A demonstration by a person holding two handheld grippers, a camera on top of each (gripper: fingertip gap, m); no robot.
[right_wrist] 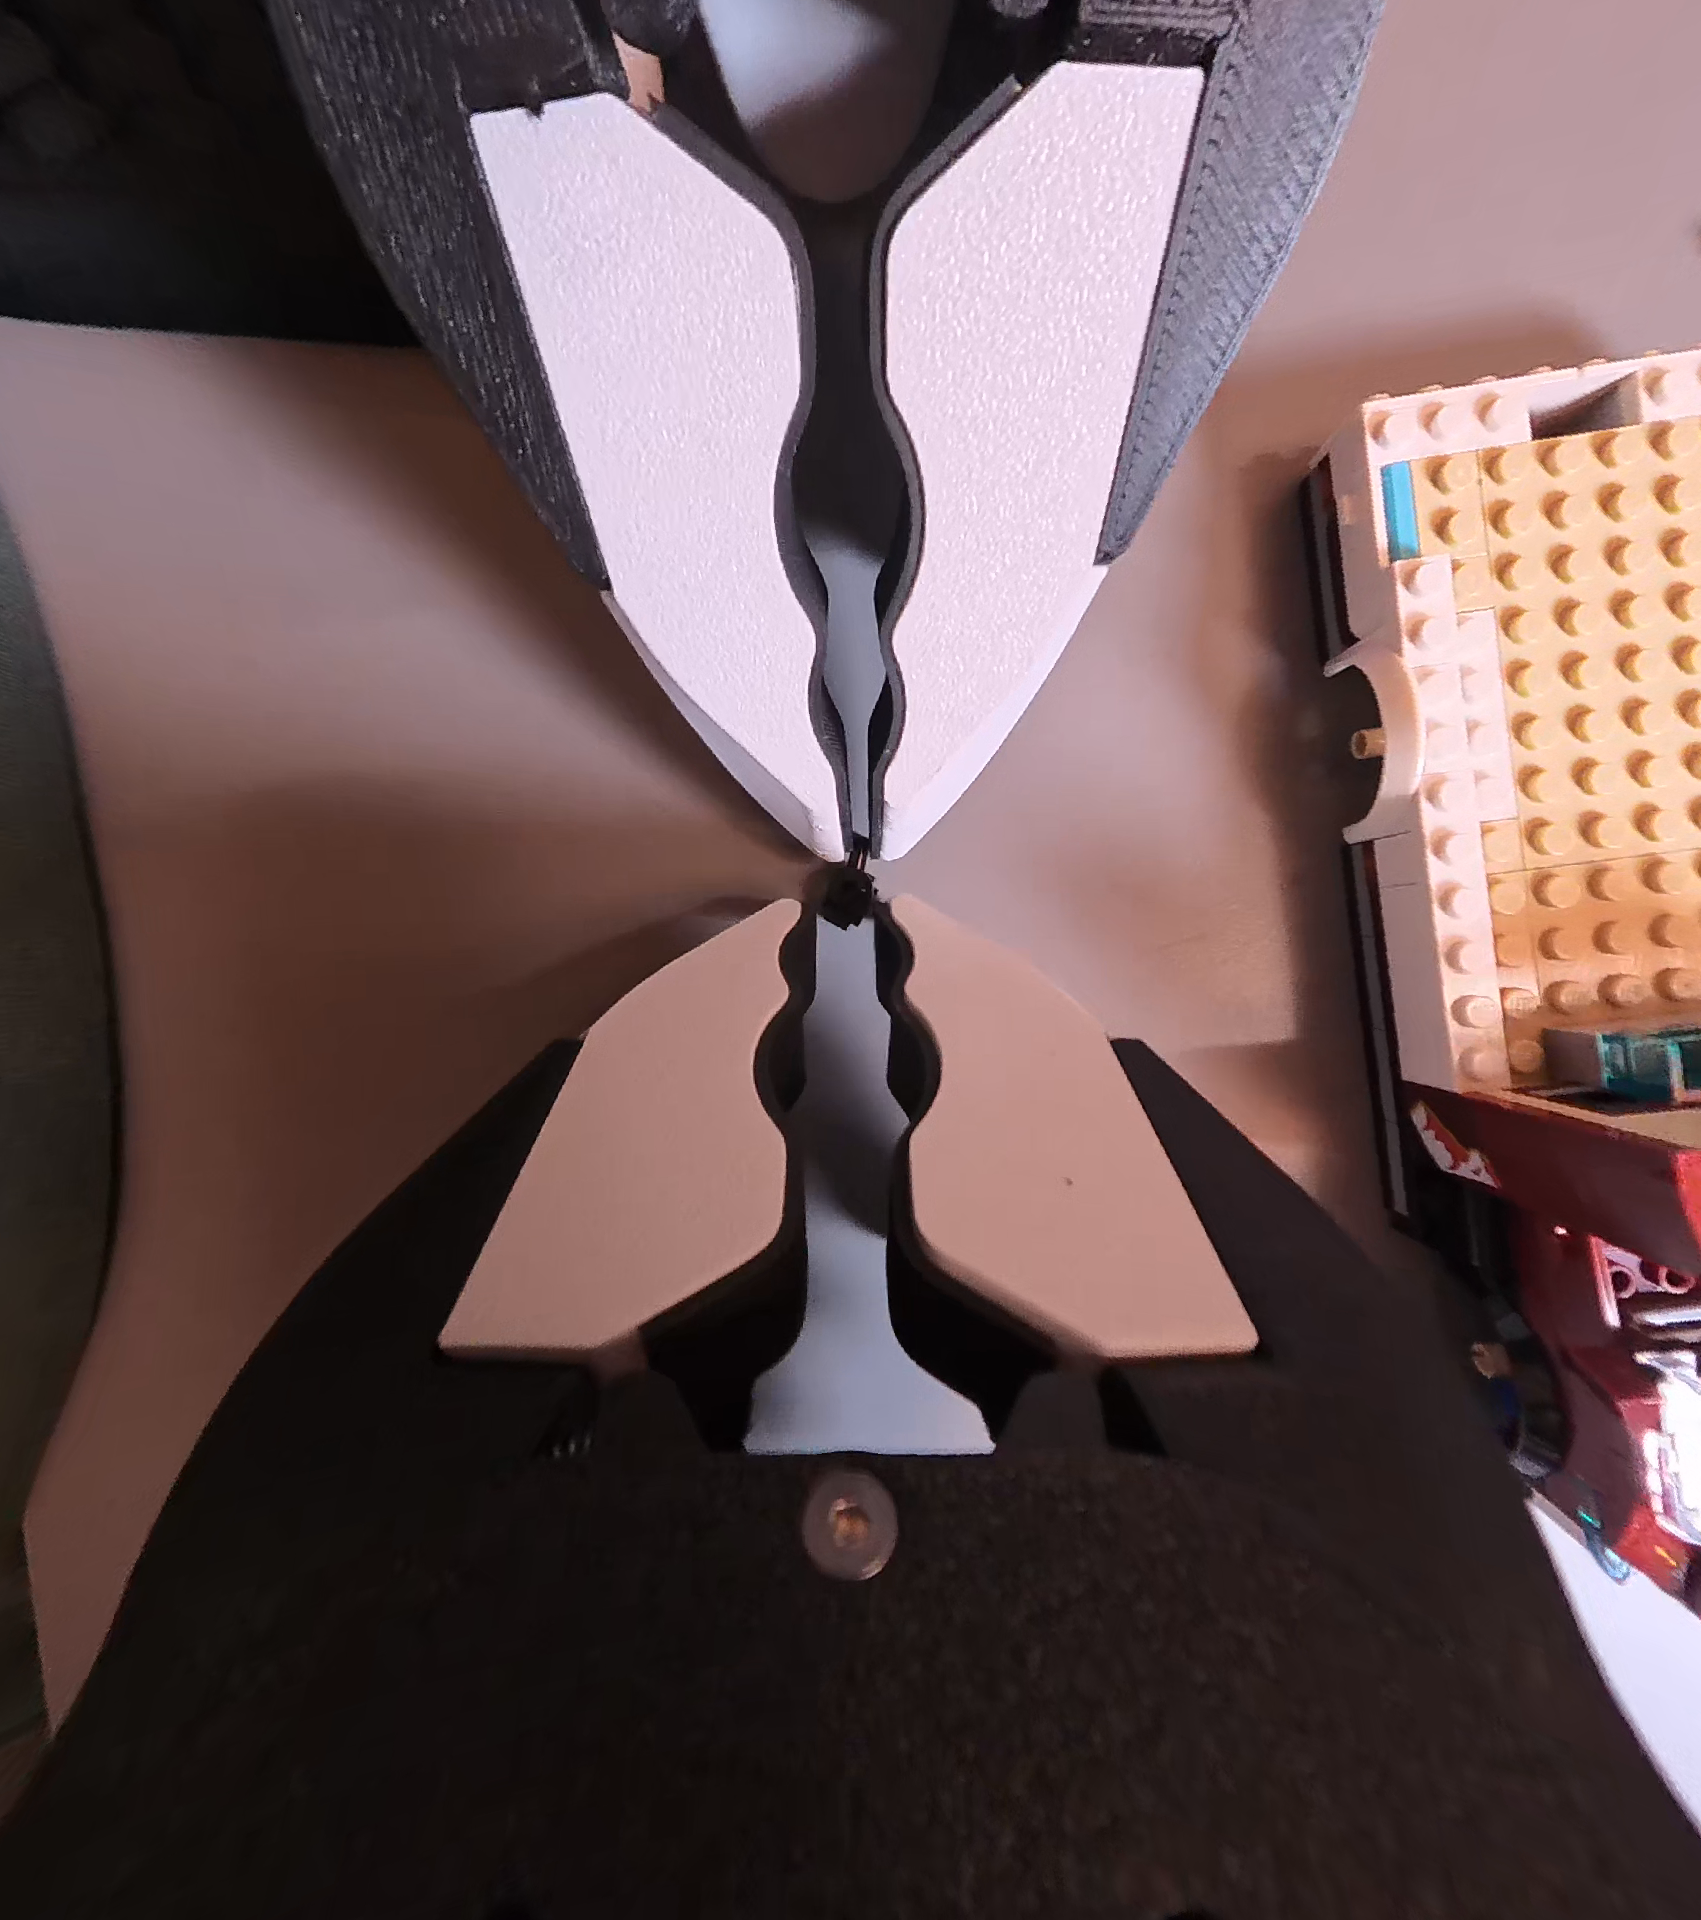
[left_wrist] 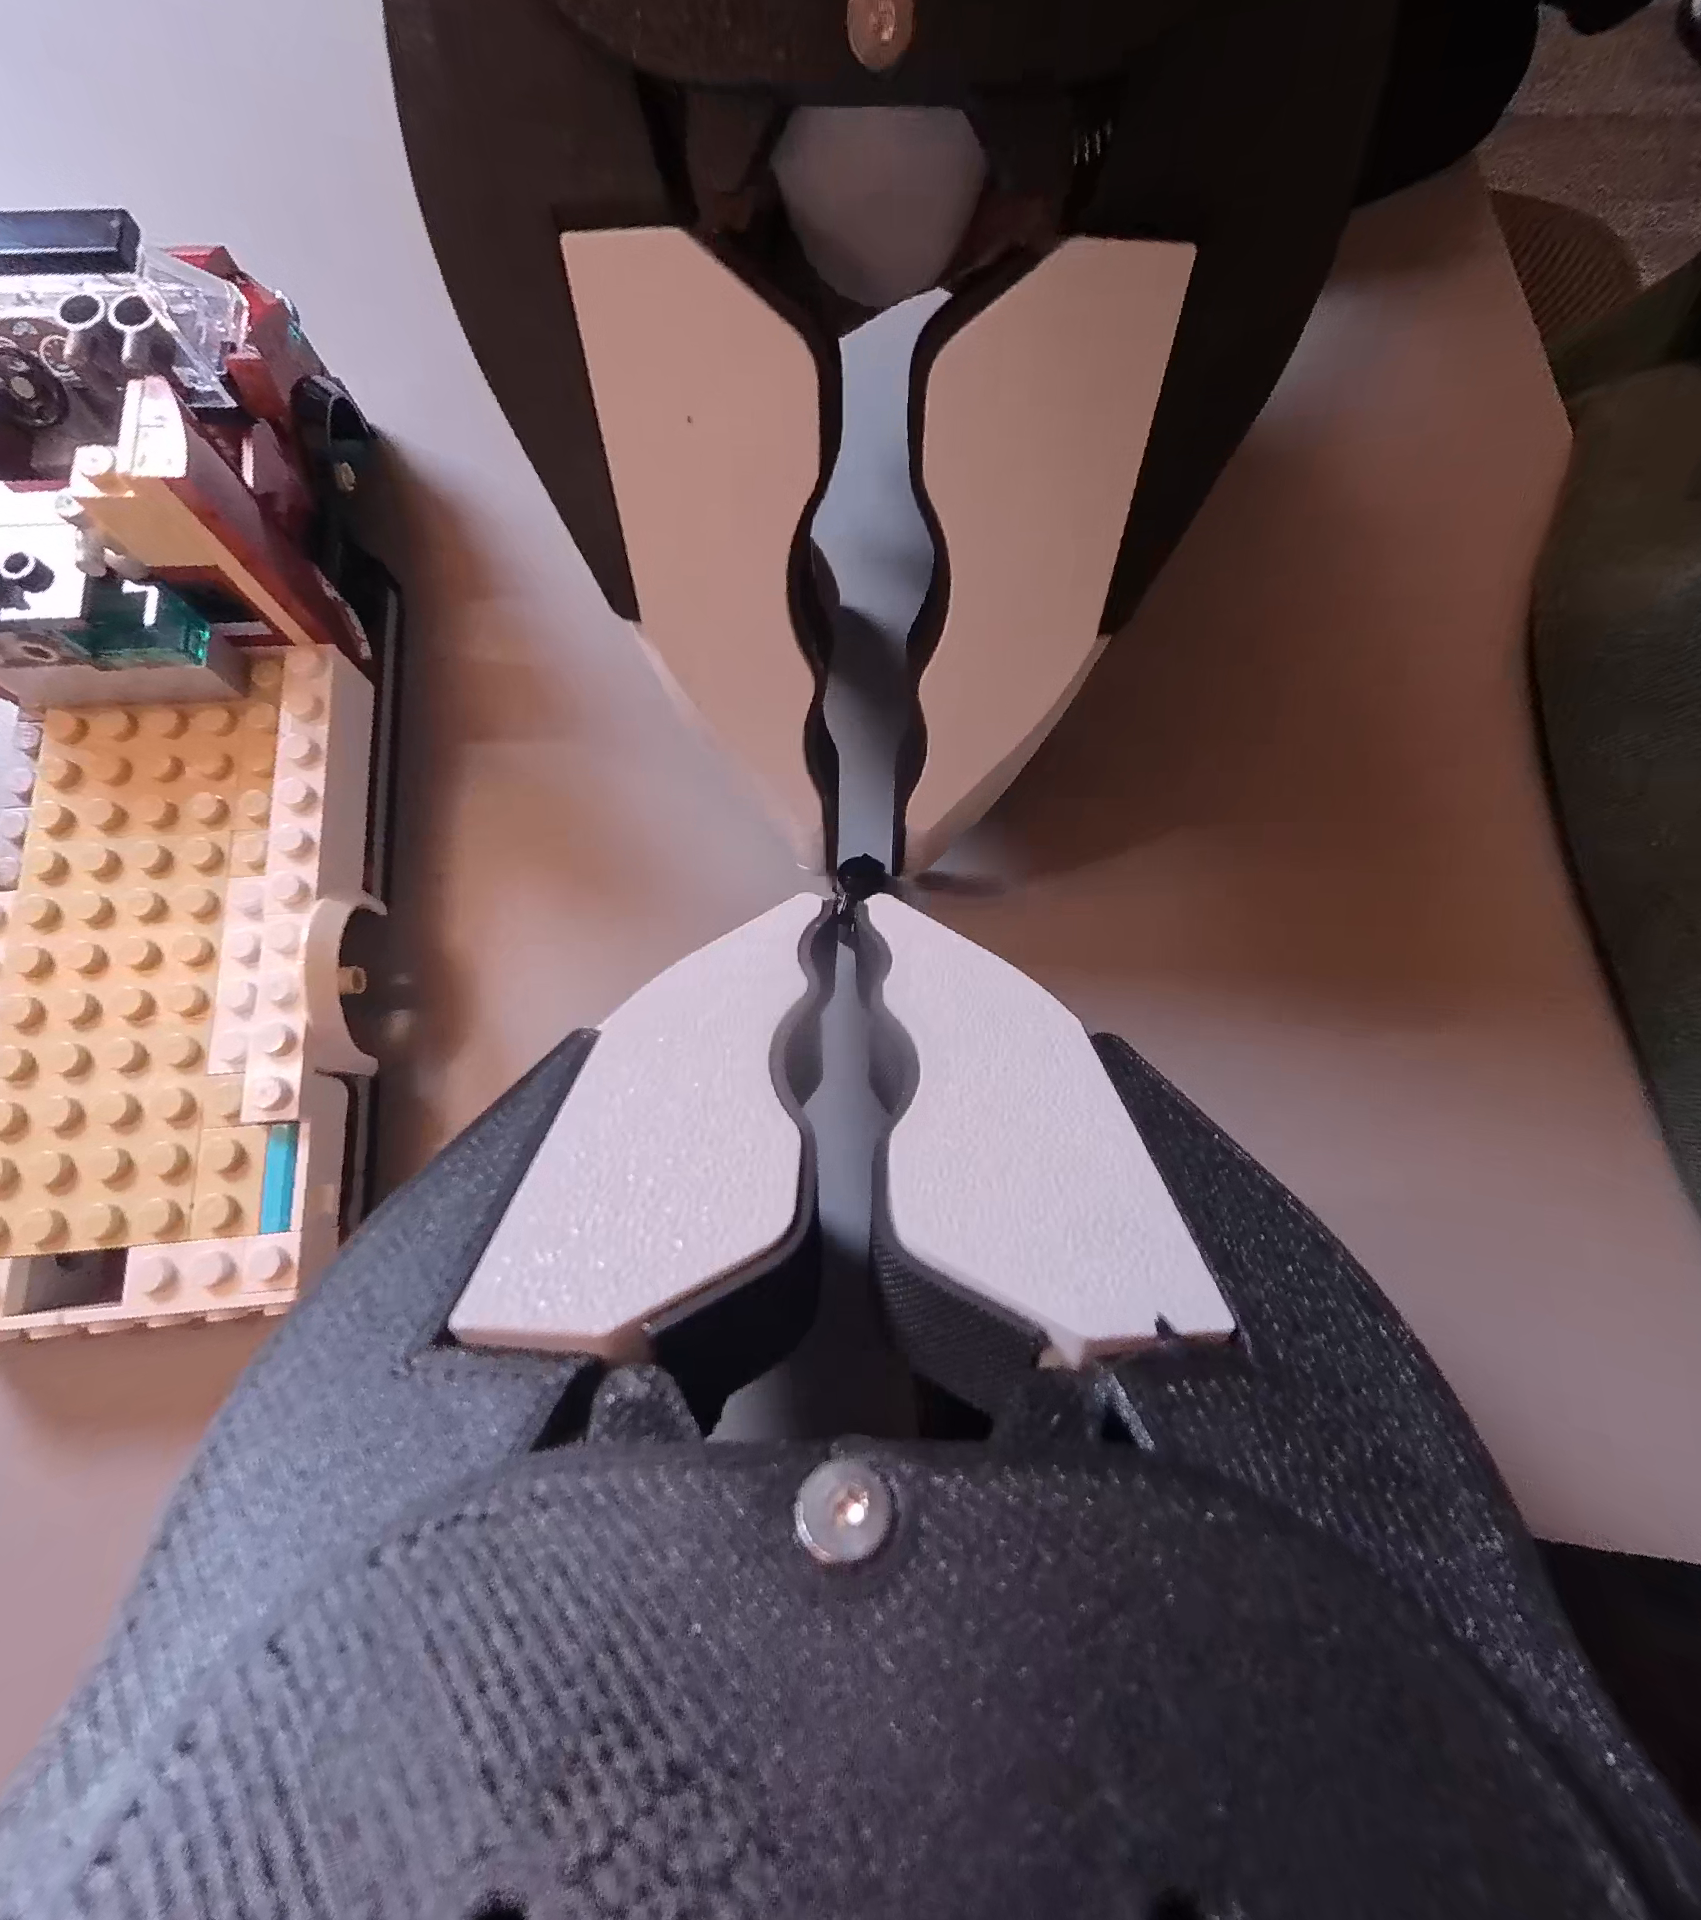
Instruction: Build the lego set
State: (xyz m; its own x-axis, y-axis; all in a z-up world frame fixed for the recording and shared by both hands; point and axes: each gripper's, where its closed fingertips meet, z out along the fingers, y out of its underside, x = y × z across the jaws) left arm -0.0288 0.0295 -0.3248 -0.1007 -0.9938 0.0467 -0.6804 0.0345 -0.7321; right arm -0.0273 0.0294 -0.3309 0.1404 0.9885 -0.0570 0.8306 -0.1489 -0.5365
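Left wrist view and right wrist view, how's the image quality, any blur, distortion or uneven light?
Left wrist view: the lego model is sharp, the frame's edges smear, and wide-angle bending bows the left gripper. Right wrist view: the right gripper sits in shadow, with warm light on the table.

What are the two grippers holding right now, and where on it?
A tiny black piece is pinched tip to tip: the left gripper holds one end and the right gripper the other. Its exact shape is too small to tell.
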